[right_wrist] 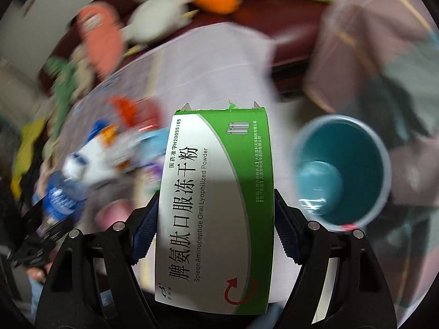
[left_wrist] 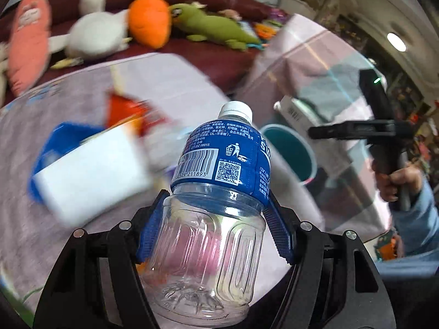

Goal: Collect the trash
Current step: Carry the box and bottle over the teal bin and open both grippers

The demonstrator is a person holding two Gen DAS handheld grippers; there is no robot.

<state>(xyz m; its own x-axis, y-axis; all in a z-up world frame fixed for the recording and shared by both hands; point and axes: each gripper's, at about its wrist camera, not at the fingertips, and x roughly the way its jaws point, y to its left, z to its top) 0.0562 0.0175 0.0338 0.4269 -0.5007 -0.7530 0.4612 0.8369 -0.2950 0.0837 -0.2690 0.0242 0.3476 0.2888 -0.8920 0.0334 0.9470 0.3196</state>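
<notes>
Pinkish-grey cloth covers the table (left_wrist: 90, 87), wrinkled and soft, with a dark red leather sofa (left_wrist: 214, 52) behind it carrying plush toys: an orange carrot (left_wrist: 148, 22), a white goose (left_wrist: 96, 33), a green crocodile-like one (left_wrist: 216, 27). Left gripper (left_wrist: 214, 211) is clamped on an empty plastic bottle (left_wrist: 211, 219), blue ribbed pads pressing its clear fluted lower body; blue shrink label with barcode, white screw cap on, bottle lifted off the cloth and tilted away from the camera. Right gripper (right_wrist: 216, 224) is clamped on a flat medicine box (right_wrist: 219, 205), glossy white-and-green card, torn open at the far end, held lengthwise between the pads. Teal trash bin (right_wrist: 345, 170) sits just beside the box on its right in the right wrist view: round, smooth plastic, pale rim, and what looks like a scrap of clear film low inside, otherwise near empty. Progress, as a judgement: early to mid, two pieces picked up but neither in the bin yet. Leftover pile (left_wrist: 90, 161) is on the cloth, heavily blurred: a white carton, blue and orange-red wrappers, more I cannot identify. Next step probably needs both items carried over the bin mouth and released.
</notes>
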